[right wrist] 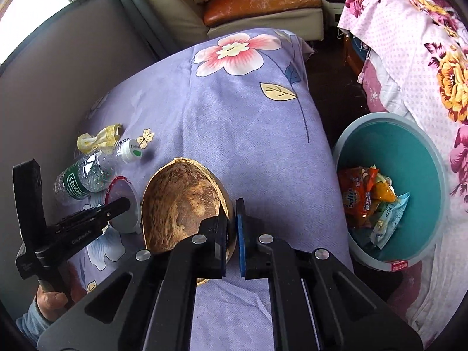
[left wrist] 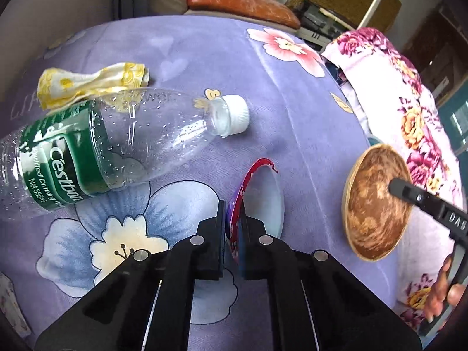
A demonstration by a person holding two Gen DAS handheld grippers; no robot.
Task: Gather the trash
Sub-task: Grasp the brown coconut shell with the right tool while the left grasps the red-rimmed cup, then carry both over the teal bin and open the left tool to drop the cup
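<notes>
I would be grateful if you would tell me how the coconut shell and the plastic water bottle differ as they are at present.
The coconut shell is brown, opaque and an open half bowl; the plastic water bottle is clear, green-labelled and capped. The shell's rim is pinched by the right hand-held gripper, while the bottle lies on its side, ungripped. Both are on the purple floral cloth, outside the teal bin.

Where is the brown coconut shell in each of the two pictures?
Left wrist view: the coconut shell is at the right, beside the flowered pink cloth, with the right gripper on its rim.
Right wrist view: the coconut shell is low in the middle, its rim pinched by that gripper.
Shared landmark: the water bottle, lying left of the shell.
</notes>
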